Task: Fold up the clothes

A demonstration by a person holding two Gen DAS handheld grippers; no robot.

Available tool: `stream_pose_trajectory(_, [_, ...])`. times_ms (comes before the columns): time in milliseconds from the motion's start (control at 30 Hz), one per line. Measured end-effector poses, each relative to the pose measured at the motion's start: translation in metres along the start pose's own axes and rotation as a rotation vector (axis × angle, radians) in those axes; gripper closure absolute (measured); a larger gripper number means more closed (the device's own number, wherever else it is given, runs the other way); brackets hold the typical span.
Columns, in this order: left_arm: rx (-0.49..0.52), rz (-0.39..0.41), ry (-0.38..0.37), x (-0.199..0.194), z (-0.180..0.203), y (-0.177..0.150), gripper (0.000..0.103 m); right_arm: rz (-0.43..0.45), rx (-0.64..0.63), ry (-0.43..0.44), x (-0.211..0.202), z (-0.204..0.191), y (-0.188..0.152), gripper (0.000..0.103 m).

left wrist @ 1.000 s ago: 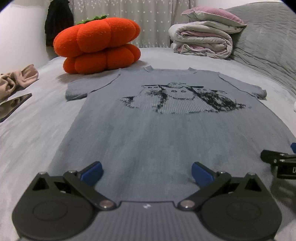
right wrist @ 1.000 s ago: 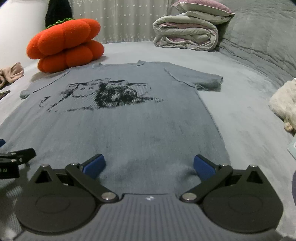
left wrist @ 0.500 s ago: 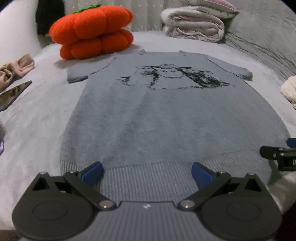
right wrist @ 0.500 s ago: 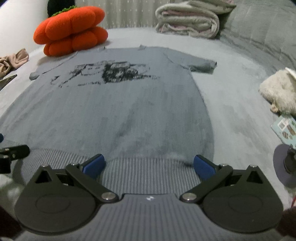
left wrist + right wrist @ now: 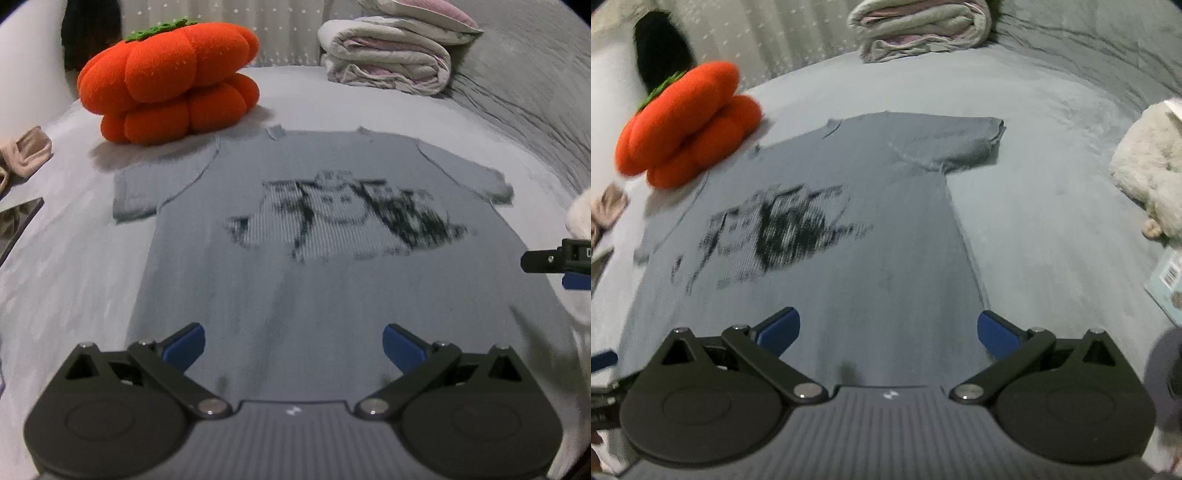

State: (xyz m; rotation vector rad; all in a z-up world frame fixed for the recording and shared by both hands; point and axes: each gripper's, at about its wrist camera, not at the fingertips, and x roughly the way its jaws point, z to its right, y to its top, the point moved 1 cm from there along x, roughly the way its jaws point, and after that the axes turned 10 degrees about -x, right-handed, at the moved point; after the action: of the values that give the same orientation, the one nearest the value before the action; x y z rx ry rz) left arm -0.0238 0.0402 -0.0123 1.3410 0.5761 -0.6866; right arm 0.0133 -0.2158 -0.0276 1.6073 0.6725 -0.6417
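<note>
1. The grey knitted T-shirt (image 5: 295, 288) lies flat, print side up, on the grey bed cover (image 5: 74, 258). In the left wrist view it fills the middle of the frame, with the collar toward the top and the lower part running down under the gripper.

2. The left gripper (image 5: 293, 345) is at the bottom of its frame, above the lower part of the shirt. Its blue fingertips (image 5: 184, 341) stand wide apart and nothing is between them.

3. The right gripper (image 5: 888, 332) is also wide open and holds nothing. In its view it hovers over the lower right part of the shirt; the right sleeve (image 5: 964, 144) is in the upper middle of the frame.

4. I judge the shirt to be light, soft and limp. It will not keep any shape when lifted and will sag between two holding points. The ribbed knit probably stretches, so a hard pull may deform it.

5. Good places to take hold seem to be edges: the side seam, the sleeve end or a lower corner. In the flat middle, the fingers may catch the bed cover too.

6. The orange pumpkin cushion (image 5: 170, 77) sits just beside the left sleeve, in the upper left of the frame; a fold there has little room.
</note>
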Motion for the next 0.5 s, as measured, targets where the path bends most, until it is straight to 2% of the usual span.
stream_pose_trajectory(200, [-0.012,-0.016,-0.021,0.031,0.018,0.038,0.000,-0.008,0.055,-0.029,0.036,0.022,0.038,0.000])
stream_pose_trajectory(300, [-0.010,-0.031,-0.026,0.048,0.026,0.050,0.000,-0.023,0.080,-0.037,0.055,0.032,0.051,0.000])
stream_pose_trajectory(500, [-0.076,-0.010,-0.049,0.079,0.029,0.065,0.000,-0.019,0.127,-0.013,0.080,0.048,0.070,0.000])
